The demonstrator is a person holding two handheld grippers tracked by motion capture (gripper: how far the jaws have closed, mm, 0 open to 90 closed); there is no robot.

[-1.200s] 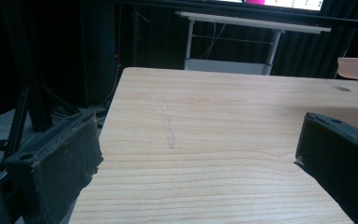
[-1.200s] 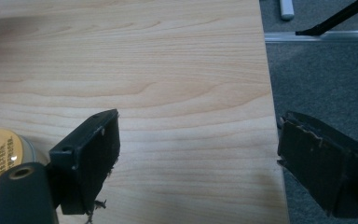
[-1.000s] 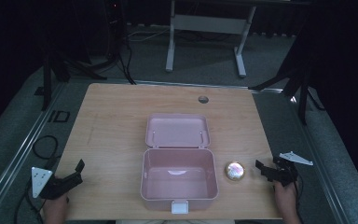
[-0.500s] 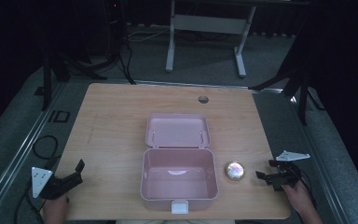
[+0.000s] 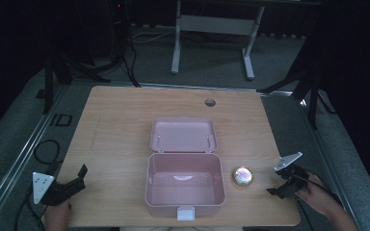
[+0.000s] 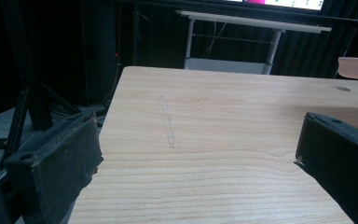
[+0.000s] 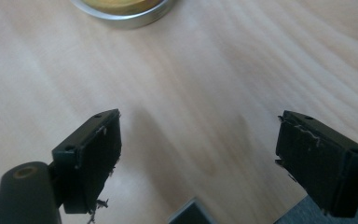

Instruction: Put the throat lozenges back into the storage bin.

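Round tin [image 5: 243, 176], shiny pearly lid, silver rim, right hand-held gripper [image 5: 280, 184] gaping nearby, left hand-held gripper [image 5: 74, 180] gaping

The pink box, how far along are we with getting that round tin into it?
Done: the pink box lies open, lid flat behind it, nothing inside. In hand: the right claw, jaws wide apart and holding nothing, points at the round tin, which sits on the table beside the box. The left claw rests open at the near left corner. Left: grasping the tin, placing it inside, probably closing the lid.
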